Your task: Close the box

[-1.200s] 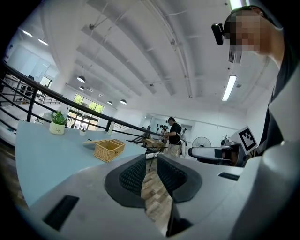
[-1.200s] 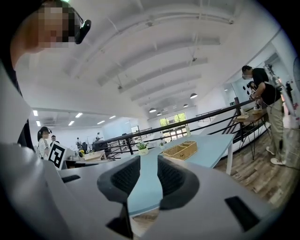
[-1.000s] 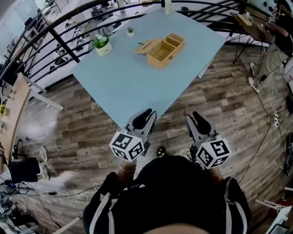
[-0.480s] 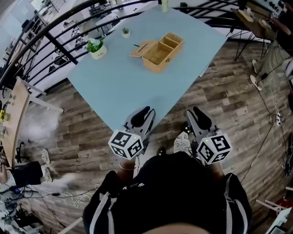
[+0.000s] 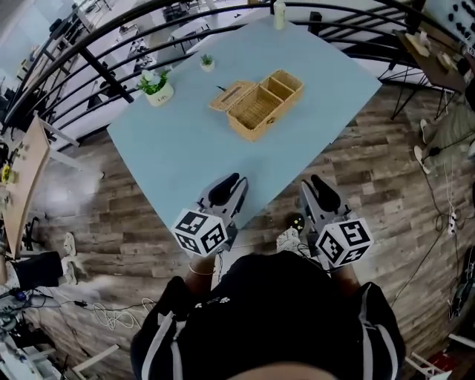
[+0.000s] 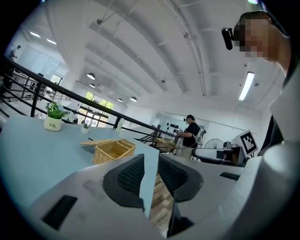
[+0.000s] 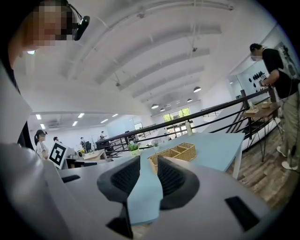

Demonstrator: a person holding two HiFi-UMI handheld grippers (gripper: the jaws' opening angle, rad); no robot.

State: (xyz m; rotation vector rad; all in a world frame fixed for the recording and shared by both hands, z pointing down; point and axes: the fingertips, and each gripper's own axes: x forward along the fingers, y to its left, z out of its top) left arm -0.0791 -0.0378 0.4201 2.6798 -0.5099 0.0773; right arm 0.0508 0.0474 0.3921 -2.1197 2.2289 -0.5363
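A wicker box [image 5: 261, 104] with two compartments stands on the far part of the light blue table [image 5: 185, 148], its flat lid [image 5: 226, 95] swung open to the left. Both grippers hover over the table's near edge, well short of the box. In the left gripper view the box [image 6: 112, 150] lies ahead and left. My left gripper [image 5: 228, 183] [image 6: 150, 173] is open; its jaws have just been opening, with nothing between them. My right gripper [image 5: 315, 185] [image 7: 149, 176] is open too, with nothing between its pads, and the box [image 7: 176, 153] lies straight ahead of it.
A potted plant in a white pot [image 5: 157, 87], a tiny plant [image 5: 207, 62] and a bottle [image 5: 279, 13] stand at the table's far side. A black railing [image 5: 111, 74] runs behind. A person [image 6: 190, 136] works at a side table. Wooden floor [image 5: 356, 171] surrounds the table.
Both grippers have moved forward from over the floor to the table's near edge. The box looks larger and nearer in both gripper views. The left jaws' gap has widened.
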